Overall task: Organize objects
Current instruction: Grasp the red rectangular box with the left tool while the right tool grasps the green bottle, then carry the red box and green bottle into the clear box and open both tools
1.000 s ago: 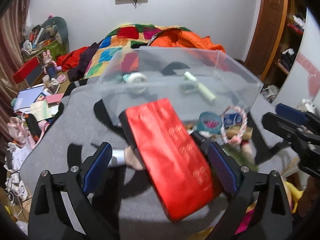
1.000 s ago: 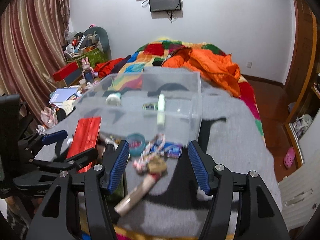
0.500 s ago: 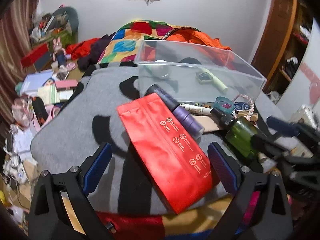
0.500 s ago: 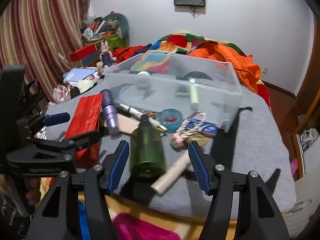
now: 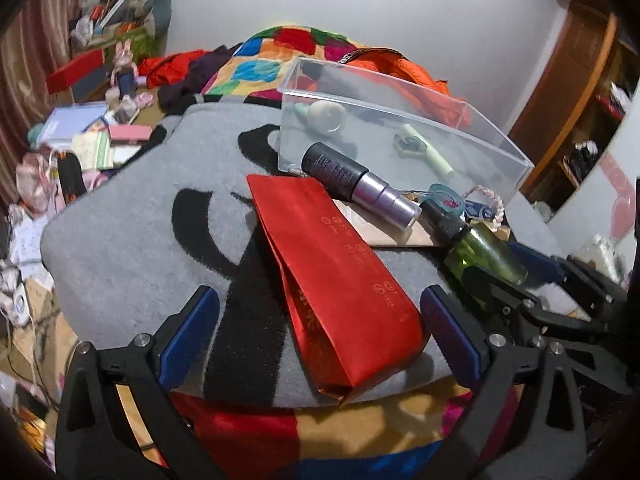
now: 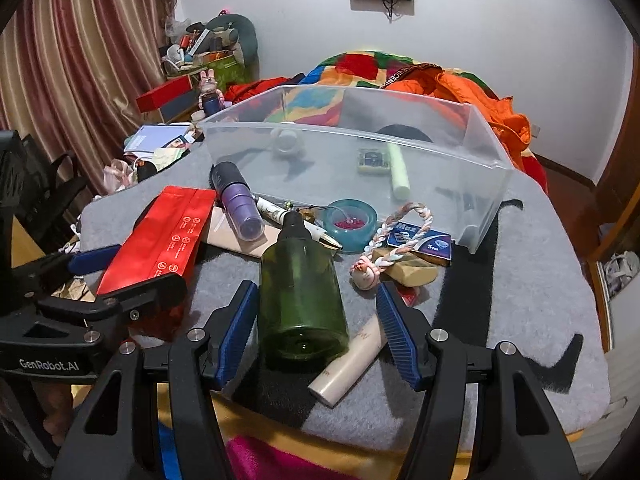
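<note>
Clear plastic bin (image 6: 476, 184) toward far edge of grey blanket (image 6: 532, 292), holding white round item (image 6: 285, 141), small dark patterned square (image 6: 373, 160) and pale green stick (image 6: 399, 171). Crowded against bin's near wall: purple-and-black bottle (image 6: 235, 196), teal tape roll (image 6: 350, 224), braided cord (image 6: 402, 232), blue packet (image 6: 420, 240); red pouch (image 5: 340, 280) at near-left corner, green bottle (image 6: 298, 288) lying at near edge beside cream tube (image 6: 352, 364). Left gripper (image 5: 318, 334) spread wide, straddling pouch end, no contact discernible; right gripper (image 6: 318, 330) likewise spread, flanking green bottle base, holding nothing.
</note>
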### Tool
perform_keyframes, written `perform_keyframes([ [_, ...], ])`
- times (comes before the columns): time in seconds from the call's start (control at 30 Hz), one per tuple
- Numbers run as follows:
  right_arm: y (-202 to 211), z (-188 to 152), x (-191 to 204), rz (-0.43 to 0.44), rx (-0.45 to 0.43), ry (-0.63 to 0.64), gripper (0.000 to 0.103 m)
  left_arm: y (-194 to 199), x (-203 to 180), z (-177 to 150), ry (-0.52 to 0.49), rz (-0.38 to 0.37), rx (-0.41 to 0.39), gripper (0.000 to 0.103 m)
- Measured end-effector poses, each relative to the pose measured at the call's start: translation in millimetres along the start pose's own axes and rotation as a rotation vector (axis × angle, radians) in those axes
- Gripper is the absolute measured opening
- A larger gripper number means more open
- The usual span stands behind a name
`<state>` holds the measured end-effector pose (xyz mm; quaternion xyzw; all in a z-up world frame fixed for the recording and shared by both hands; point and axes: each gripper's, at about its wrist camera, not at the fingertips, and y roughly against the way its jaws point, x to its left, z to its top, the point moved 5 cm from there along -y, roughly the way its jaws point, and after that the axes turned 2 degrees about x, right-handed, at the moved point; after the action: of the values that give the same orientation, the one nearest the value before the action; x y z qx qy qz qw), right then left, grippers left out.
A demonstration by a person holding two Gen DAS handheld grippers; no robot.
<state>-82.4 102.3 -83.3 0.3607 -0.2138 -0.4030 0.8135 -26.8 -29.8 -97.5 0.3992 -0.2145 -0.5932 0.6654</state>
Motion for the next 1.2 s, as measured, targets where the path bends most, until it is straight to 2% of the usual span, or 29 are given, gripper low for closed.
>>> perform_keyframes([
  [0.17, 0.9, -2.3, 3.0, 0.027, 0.011, 0.011, 0.046, 7.0, 7.3, 0.1, -0.061, -0.018, -0.002, 0.102],
  [0.27, 2.4, -3.5, 5.0, 0.032, 0.013, 0.017, 0.046, 12.1, 20.0, 3.5, -0.074, 0.011, -0.005, 0.102],
  [0.43, 0.3, -3.4, 7.4, 0.061, 0.019, 0.001, 0.046, 14.8, 19.2, 0.5, -0.067, -0.03, 0.011, 0.102],
  [0.67, -2.6, -5.1, 9.0, 0.05, 0.02, 0.002, 0.046, -4.5, 0.3, -7.8, -0.132, 0.048, 0.023, 0.101],
  [0.7, -2.9, -5.2, 9.3, 0.051, 0.021, 0.002, 0.046, -4.9, 0.5, -7.1, -0.129, 0.061, 0.015, 0.099],
  [0.77, -3.2, -5.3, 9.5, 0.05, 0.019, 0.002, 0.046, -5.2, 2.4, -5.6, -0.119, 0.077, 0.007, 0.082],
  [0.83, -3.9, -5.5, 9.4, 0.052, 0.021, 0.002, 0.046, -3.4, 4.9, -4.1, -0.114, 0.093, -0.006, 0.071],
  [0.87, -4.0, -5.5, 9.0, 0.052, 0.019, -0.002, 0.041, -2.5, 6.0, -3.7, -0.112, 0.094, -0.011, 0.062],
  [0.9, -4.7, -5.1, 8.8, 0.053, 0.018, -0.006, 0.038, -0.9, 7.9, -3.5, -0.108, 0.104, -0.017, 0.06],
  [1.0, -3.4, -4.9, 7.0, 0.062, 0.011, -0.023, 0.038, 2.5, 13.3, -3.4, -0.092, 0.104, -0.029, 0.057],
  [1.2, 20.6, 3.5, 6.3, 0.059, -0.065, -0.022, 0.038, 22.1, 14.1, 2.1, -0.087, 0.113, -0.085, 0.057],
])
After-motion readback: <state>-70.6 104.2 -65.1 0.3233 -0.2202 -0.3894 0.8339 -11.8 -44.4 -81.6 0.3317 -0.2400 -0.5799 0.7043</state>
